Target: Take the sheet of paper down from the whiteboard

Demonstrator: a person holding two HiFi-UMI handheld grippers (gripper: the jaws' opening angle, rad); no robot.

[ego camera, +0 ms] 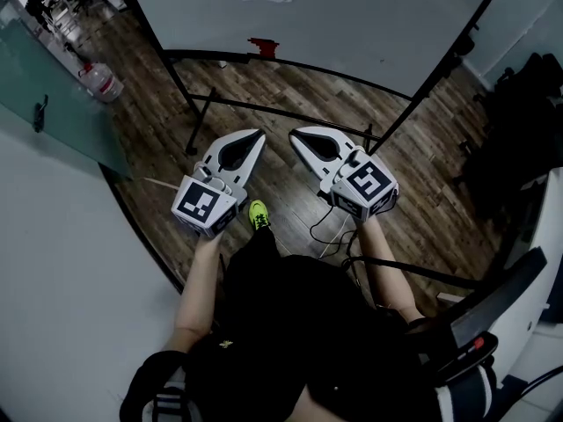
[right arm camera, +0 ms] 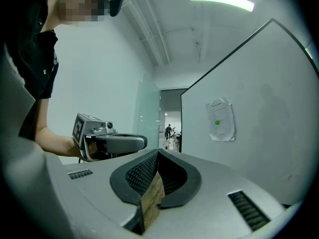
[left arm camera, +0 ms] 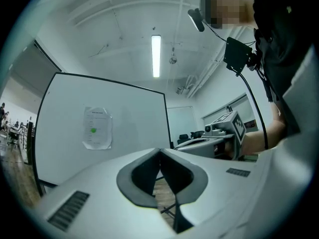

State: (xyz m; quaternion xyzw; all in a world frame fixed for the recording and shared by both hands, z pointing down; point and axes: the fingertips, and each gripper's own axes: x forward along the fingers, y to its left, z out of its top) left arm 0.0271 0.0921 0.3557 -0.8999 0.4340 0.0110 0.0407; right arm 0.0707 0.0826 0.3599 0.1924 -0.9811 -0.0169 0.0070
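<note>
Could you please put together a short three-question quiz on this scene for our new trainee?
1. True or false: the white printed sheet of paper is already off the large white whiteboard.
2. The jaws of the white left gripper and white right gripper are: A wide apart; B together, empty; C clamped on the sheet.
3. Fill in: the dot printed on the sheet is ___.
Key: 1 false; 2 B; 3 green.

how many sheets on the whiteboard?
1. The sheet hangs on the whiteboard, roughly mid-height. Part of the board is hidden, so more may exist.
</note>
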